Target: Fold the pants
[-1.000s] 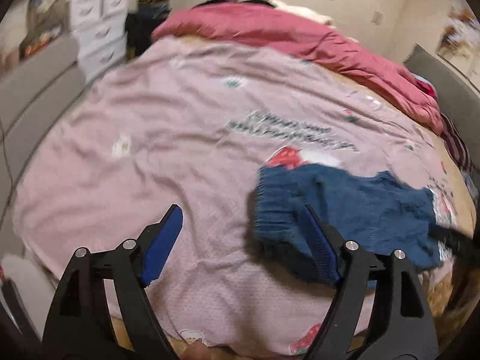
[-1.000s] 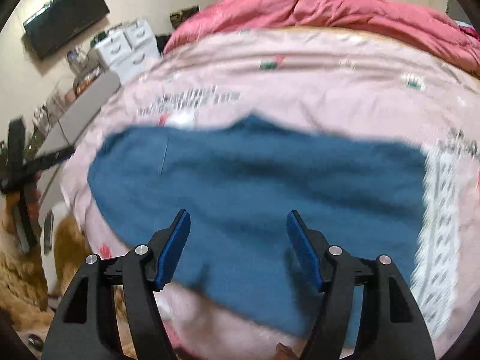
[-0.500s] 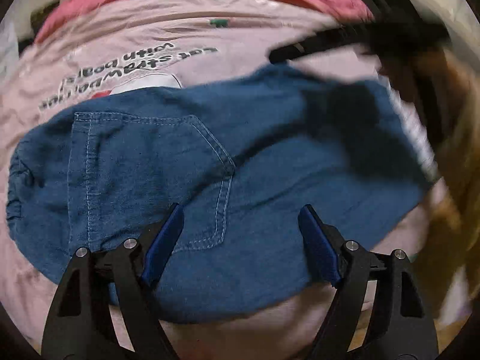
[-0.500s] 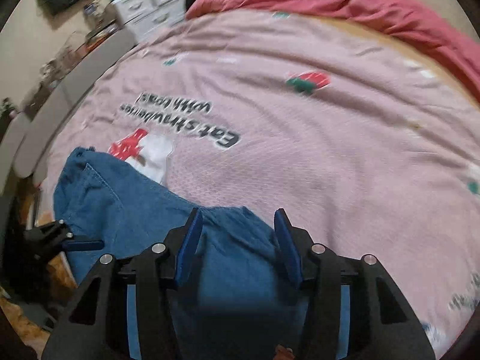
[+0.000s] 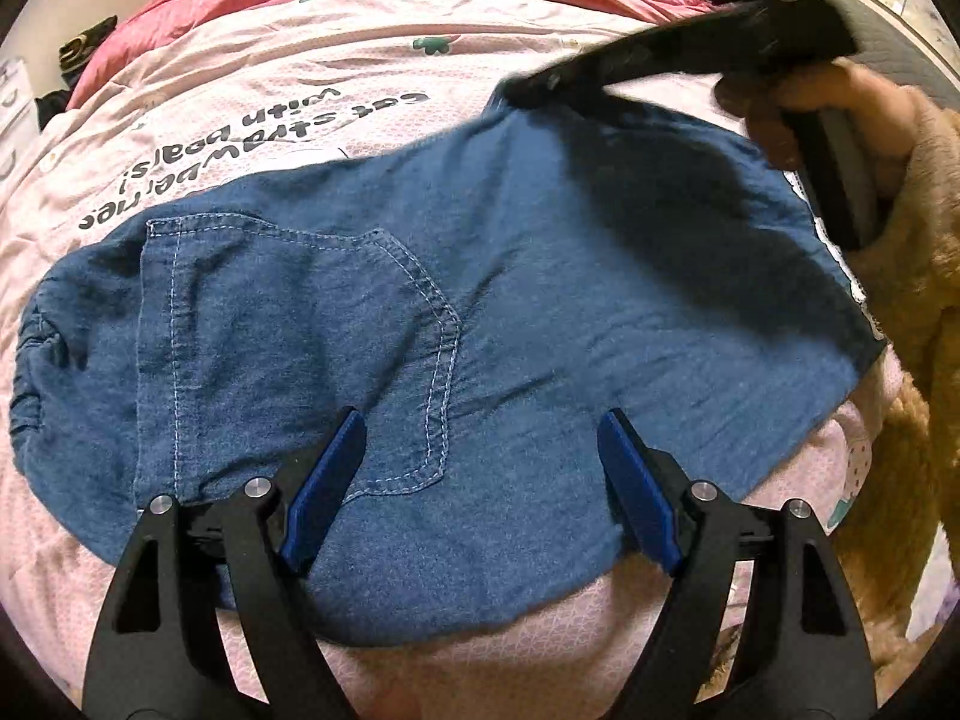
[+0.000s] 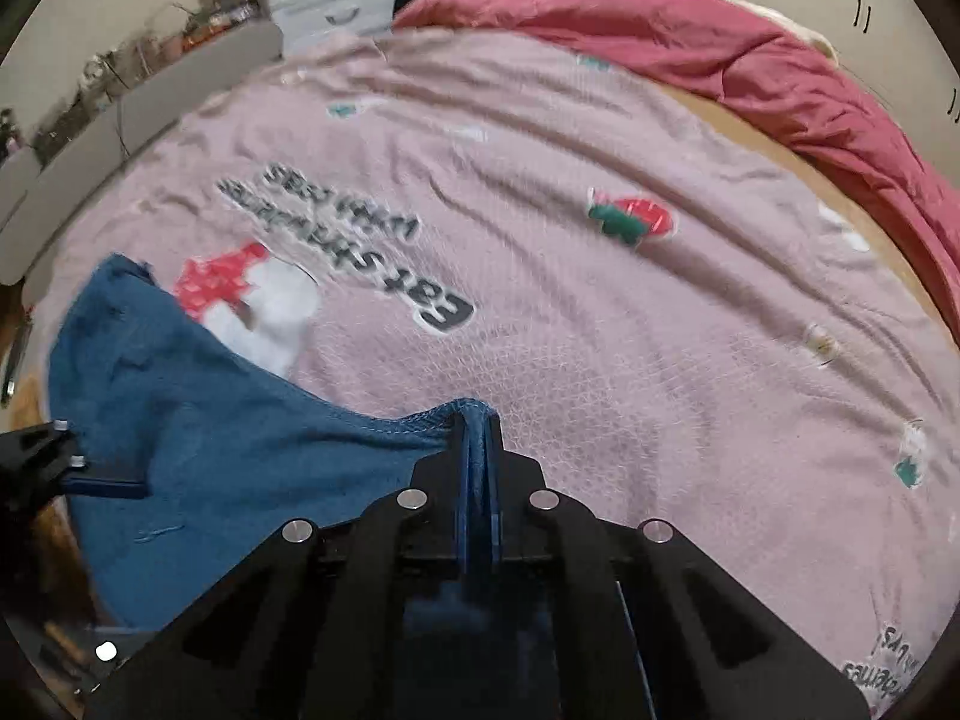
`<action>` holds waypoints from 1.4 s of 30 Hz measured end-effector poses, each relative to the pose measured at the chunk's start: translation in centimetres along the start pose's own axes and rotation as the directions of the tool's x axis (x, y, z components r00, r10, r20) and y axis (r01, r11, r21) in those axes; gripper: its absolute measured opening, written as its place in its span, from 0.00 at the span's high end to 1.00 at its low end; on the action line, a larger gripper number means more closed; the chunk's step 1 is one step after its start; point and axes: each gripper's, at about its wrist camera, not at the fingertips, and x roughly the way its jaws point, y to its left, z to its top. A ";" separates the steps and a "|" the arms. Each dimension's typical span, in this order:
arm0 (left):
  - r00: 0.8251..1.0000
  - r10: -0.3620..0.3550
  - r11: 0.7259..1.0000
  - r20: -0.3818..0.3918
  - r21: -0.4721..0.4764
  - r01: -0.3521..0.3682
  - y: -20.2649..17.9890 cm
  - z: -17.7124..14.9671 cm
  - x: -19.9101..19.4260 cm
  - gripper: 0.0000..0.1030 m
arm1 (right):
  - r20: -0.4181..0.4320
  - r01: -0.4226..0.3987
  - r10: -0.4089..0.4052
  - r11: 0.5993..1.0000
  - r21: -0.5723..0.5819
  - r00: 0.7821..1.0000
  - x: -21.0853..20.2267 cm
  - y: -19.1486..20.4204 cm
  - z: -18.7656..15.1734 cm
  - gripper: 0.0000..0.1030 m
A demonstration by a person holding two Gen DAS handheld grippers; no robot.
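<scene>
On pink bedspread (image 6: pixel 600 330): right hand-held gripper (image 6: pixel 477 420) clamped on pants (image 5: pixel 480 312) edge; left hand-held gripper (image 5: pixel 480 456) wide apart above pants.

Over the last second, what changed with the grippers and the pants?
The right hand-held gripper swung to the far edge of the blue pants and shut on the hem. The left hand-held gripper moved in over the pocket. Unchanged: its jaws are open, and the pants lie on the pink bedspread.

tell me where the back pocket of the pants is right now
In the left wrist view, the back pocket sits on the left half of the blue pants, which lie on the pink bedspread, just ahead of the left gripper and its open jaws.
</scene>
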 end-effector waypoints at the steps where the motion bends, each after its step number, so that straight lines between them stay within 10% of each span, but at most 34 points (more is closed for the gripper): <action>1: 1.000 -0.001 1.000 -0.001 -0.001 0.001 0.2 -0.1 0.0 0.29 | -0.034 0.013 -0.014 1.000 -0.014 0.999 1.5 0.3 -0.3 0.96; 3: 1.000 -0.007 1.000 0.001 -0.001 0.007 0.2 -0.2 0.1 0.29 | -0.043 0.024 -0.024 1.000 -0.005 0.999 2.9 0.4 -0.7 0.91; 6: 1.000 -0.022 1.000 0.005 0.000 0.022 0.7 -0.3 0.2 0.29 | -0.011 0.025 -0.024 0.995 0.093 1.000 1.7 -1.1 -1.0 0.54; 13: 0.998 -0.068 0.998 0.016 -0.005 0.069 0.8 -0.6 -2.6 0.28 | 0.228 0.006 -0.097 0.930 0.367 0.969 -10.4 -8.4 -7.5 0.46; 16: 0.986 -0.146 0.989 0.076 -0.026 0.149 1.2 -0.2 -6.3 0.28 | 0.224 0.045 -0.169 0.880 0.472 0.960 -14.6 -11.5 -12.3 0.46; 21: 0.987 -0.081 0.997 0.139 0.025 0.079 0.0 3.9 -7.0 0.28 | 0.137 0.112 -0.235 0.799 0.590 0.962 -16.3 -16.1 -18.0 0.46; 31: 0.984 -0.176 0.984 0.021 -0.032 0.176 -3.6 11.2 3.3 0.28 | 0.146 -0.128 0.030 0.671 0.730 0.989 -9.2 -20.8 -21.0 0.69; 42: 0.992 -0.125 0.992 -0.020 -0.024 0.124 -4.4 10.0 6.1 0.28 | 0.340 0.015 -0.133 0.945 0.328 0.931 -14.7 -9.1 -21.4 0.86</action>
